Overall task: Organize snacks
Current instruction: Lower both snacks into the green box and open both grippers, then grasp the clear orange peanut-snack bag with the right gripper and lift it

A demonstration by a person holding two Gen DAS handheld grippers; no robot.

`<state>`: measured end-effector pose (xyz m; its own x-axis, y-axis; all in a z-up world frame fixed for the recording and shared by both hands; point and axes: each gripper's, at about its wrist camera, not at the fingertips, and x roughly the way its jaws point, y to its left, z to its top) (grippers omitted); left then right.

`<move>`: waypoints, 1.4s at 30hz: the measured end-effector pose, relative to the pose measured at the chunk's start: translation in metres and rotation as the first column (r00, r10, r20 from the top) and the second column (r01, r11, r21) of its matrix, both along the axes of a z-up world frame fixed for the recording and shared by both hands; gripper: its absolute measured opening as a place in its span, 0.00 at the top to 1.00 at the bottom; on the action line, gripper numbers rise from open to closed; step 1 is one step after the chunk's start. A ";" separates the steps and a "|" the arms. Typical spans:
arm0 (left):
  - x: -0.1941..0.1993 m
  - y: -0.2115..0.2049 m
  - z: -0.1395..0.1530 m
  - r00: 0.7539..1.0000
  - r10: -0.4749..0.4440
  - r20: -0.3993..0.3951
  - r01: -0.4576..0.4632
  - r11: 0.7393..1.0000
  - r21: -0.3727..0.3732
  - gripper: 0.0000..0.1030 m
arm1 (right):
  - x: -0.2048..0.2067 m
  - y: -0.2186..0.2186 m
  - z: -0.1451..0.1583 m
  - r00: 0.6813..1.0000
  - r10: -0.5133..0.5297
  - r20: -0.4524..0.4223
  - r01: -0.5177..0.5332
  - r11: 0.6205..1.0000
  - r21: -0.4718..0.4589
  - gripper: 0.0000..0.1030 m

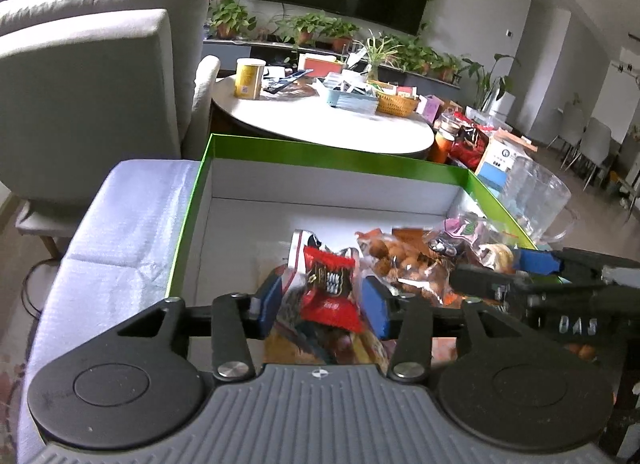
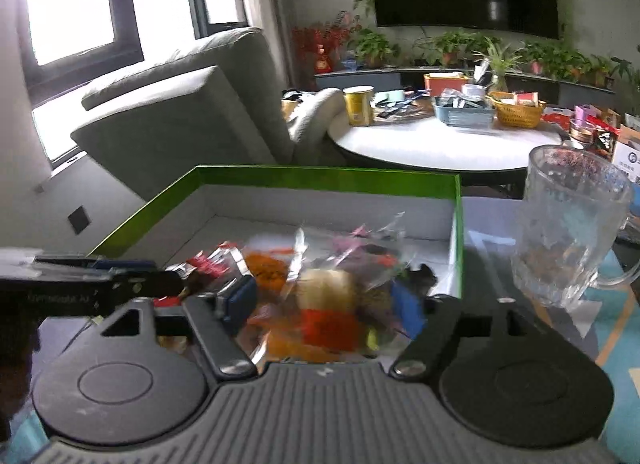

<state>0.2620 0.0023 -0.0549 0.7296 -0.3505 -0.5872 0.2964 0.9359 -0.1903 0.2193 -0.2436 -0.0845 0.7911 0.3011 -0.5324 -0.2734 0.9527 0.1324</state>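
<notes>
Crinkly red packet sits pinched between our left gripper's 2 blue pads; our right gripper, jaws wide, straddles blurred cellophane snacks inside the green-rimmed cardboard box.

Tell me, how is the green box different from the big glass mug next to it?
The green box is wide, low and square-cornered, while the glass mug is tall and round with a handle. The box has solid walls, green outside and white inside; the mug is see-through. The box holds a pile of snack packets; the mug holds no packets. Both are open at the top.
</notes>
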 end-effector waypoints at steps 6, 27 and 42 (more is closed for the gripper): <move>-0.040 0.012 0.012 0.999 -0.004 0.042 0.003 1.000 0.023 0.55 | -0.048 -0.002 0.005 0.998 0.007 0.058 -0.007 1.000 -0.001 0.52; -0.086 -0.047 0.001 0.963 -0.267 0.028 0.263 0.959 0.105 0.54 | -0.121 -0.044 -0.004 0.999 0.014 -0.052 -0.010 0.998 0.067 0.52; -0.110 -0.060 -0.020 0.923 -0.365 -0.119 0.376 0.922 0.092 0.84 | -0.121 -0.061 -0.012 0.997 -0.041 -0.069 0.049 0.991 0.123 0.52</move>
<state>0.1521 -0.0580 -0.0751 0.4967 -0.5135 -0.6997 0.6113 0.7793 -0.1379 0.0981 -0.3044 -0.0962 0.7699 0.3329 -0.5444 -0.2173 0.9389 0.2668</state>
